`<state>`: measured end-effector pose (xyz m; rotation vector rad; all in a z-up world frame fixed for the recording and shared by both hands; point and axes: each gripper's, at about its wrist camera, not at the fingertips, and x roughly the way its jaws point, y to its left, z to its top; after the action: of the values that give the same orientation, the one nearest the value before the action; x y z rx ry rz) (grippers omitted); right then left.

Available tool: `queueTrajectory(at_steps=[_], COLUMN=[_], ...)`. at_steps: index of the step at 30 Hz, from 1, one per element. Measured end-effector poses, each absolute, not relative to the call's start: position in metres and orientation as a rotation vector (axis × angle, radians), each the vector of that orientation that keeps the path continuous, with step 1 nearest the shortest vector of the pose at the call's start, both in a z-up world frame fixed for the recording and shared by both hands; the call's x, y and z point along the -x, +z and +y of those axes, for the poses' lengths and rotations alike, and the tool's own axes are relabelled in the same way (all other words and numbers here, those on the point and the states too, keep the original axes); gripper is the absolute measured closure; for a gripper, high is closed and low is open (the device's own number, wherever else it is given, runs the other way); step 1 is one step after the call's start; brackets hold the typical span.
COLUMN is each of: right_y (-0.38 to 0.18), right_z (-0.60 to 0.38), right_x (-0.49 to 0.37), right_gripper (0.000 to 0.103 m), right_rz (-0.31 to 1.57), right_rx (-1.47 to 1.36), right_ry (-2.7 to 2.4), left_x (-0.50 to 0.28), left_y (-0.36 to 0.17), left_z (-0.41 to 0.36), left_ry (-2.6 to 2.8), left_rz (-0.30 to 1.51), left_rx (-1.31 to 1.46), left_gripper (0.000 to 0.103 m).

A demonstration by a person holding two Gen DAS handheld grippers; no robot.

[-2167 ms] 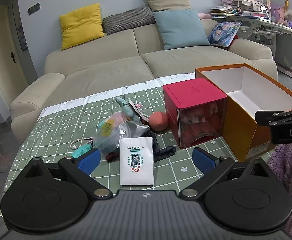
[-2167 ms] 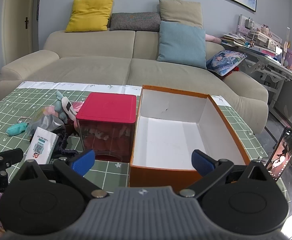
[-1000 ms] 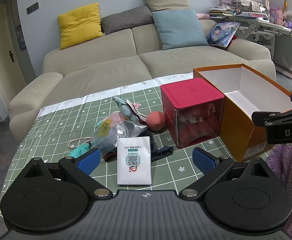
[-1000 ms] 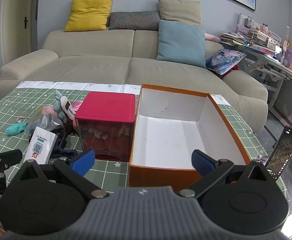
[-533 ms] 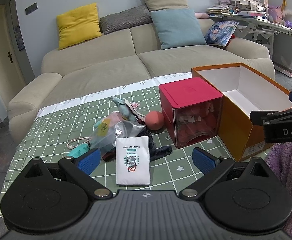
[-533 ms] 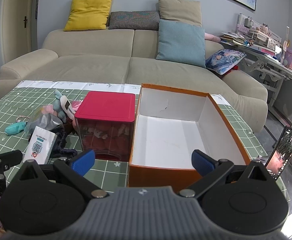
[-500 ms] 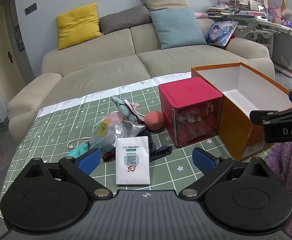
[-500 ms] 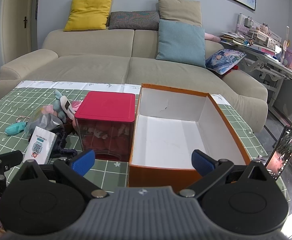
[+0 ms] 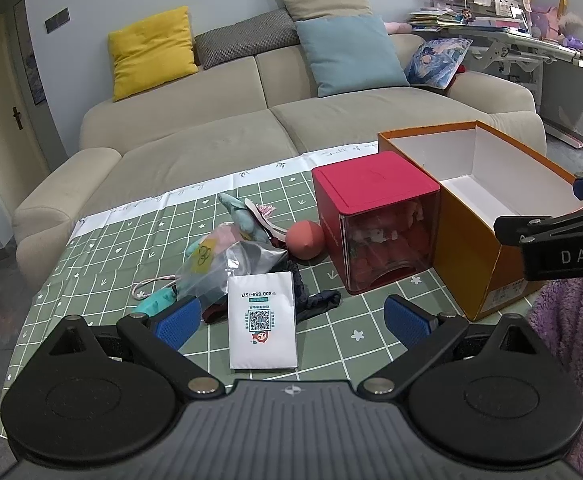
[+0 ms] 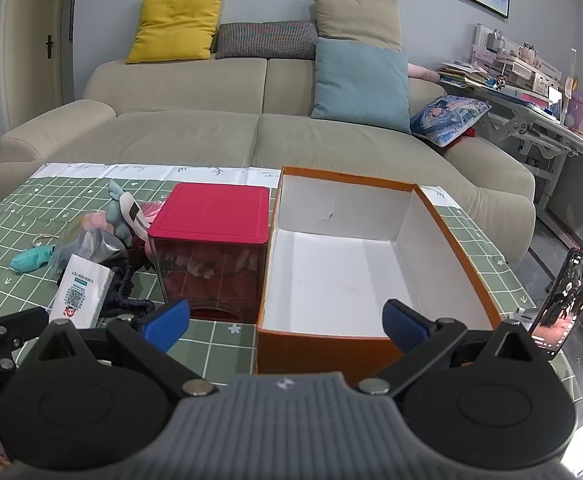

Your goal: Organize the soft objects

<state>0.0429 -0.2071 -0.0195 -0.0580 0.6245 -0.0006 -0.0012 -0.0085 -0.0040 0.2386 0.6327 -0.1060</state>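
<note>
Both jaws stand wide apart and hold nothing: the left gripper hovers over the white QR-code packet, the right gripper before the orange box. Largest down: that open box, the red-lidded cube touching it at its 9 o'clock, then the soft-object heap at the cube's 9 o'clock, with the coral ball between heap and cube.

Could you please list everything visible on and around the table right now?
Cardboard box: one, orange outside, white inside, open, on the table's right.
Lidded cube box: one, red, touching the cardboard box's left side.
Ball: one, coral, left of the cube.
White packet: one, QR code, nearest edge of the pile.
Plastic bag: one, clear, in the pile.
Teal toy: one, pile's left.
Tablecloth: green grid.
Phone: one, propped upright, far right.
Sofa: beige, five cushions.
Left gripper: open, empty.
Right gripper: open, empty.
</note>
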Motion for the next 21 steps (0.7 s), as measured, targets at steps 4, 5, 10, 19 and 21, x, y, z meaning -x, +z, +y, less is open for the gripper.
queueTrajectory(at_steps=[4, 5, 10, 19, 21], right_y=[-0.0195, -0.0195, -0.0199, -0.0205, -0.0201], right_z=[-0.2071, -0.2071, -0.2068, -0.2054, -0.2047], right_x=[-0.0429, -0.0429, -0.043, -0.0449, -0.0447], right_gripper=[0.002, 0.002, 0.002, 0.002, 0.002], right_rz=[0.625, 0.625, 0.626, 0.634, 0.635], right_rx=[0.058, 0.058, 0.056, 0.063, 0.066], right_ry=[-0.001, -0.001, -0.001, -0.004, -0.004], left_x=[0.0009, 0.0009, 0.0009, 0.0009, 0.0007], left_y=[-0.0044, -0.0044, -0.0043, -0.0044, -0.0044], left_z=[-0.0086, -0.0088, -0.0088, -0.0061, -0.0051], left_ry=[-0.106, -0.106, -0.106, -0.107, -0.109], left_rz=[0.632, 0.633, 0.633, 0.629, 0.629], left_rx=[-0.24, -0.239, -0.237, -0.223, -0.22], left_gripper=[0.0, 0.0, 0.0, 0.0, 0.0])
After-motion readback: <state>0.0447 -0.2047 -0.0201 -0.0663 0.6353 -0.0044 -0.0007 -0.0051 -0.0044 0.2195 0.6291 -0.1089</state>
